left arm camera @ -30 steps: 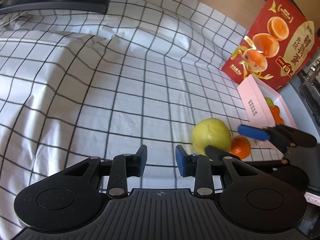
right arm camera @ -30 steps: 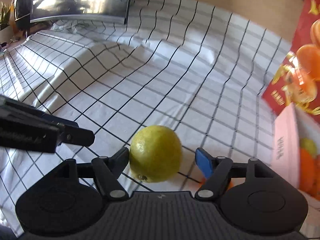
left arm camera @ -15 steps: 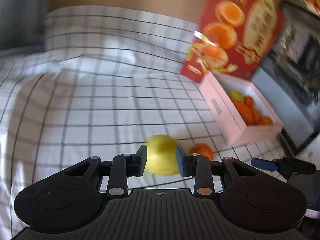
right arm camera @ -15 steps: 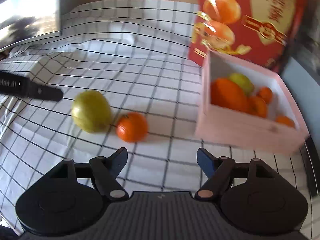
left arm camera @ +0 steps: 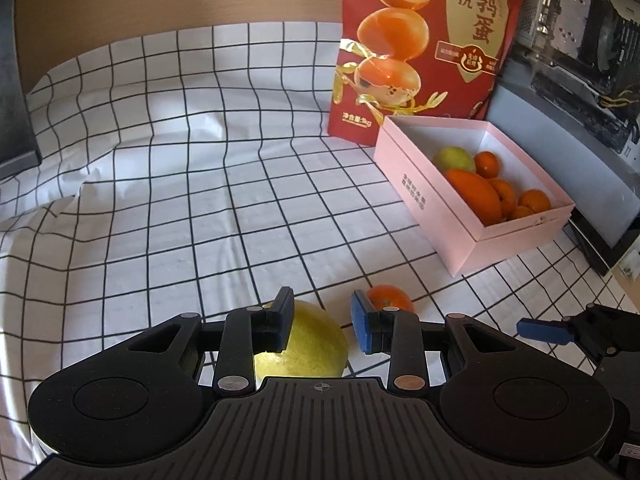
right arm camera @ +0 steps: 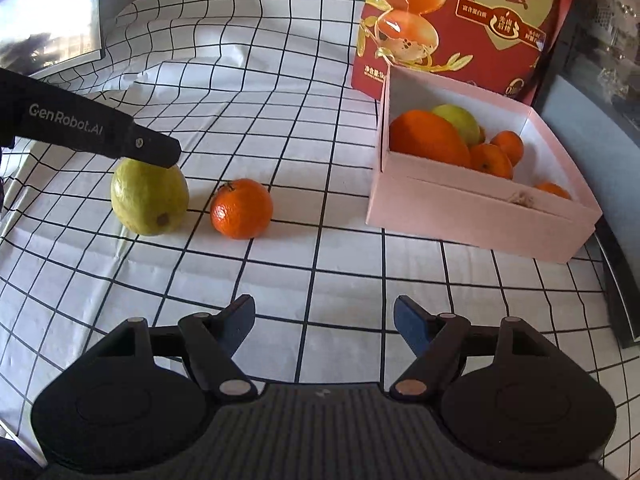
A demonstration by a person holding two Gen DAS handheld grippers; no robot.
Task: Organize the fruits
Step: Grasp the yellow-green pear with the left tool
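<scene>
A yellow-green fruit [left arm camera: 310, 350] lies on the checked cloth between the fingers of my left gripper [left arm camera: 322, 326], which is open around it; it also shows in the right wrist view [right arm camera: 150, 196] under the left gripper's finger [right arm camera: 152, 150]. A small orange [right arm camera: 241, 208] lies just right of it, also seen in the left wrist view [left arm camera: 390, 298]. A pink box [right arm camera: 476, 210] holds several oranges and a green fruit [right arm camera: 458, 122]; it also shows in the left wrist view [left arm camera: 432, 200]. My right gripper [right arm camera: 324, 320] is open and empty, near the cloth's front.
A red egg package [left arm camera: 428, 40] stands behind the box. Dark equipment [left arm camera: 580, 60] stands at the right. A dark object [left arm camera: 14, 120] sits at the far left. The checked cloth [left arm camera: 200, 200] has folds at the back left.
My right gripper has pulled back from the yellow-green fruit. My left gripper has swung over and come around that fruit. Both views have turned toward the pink box.
</scene>
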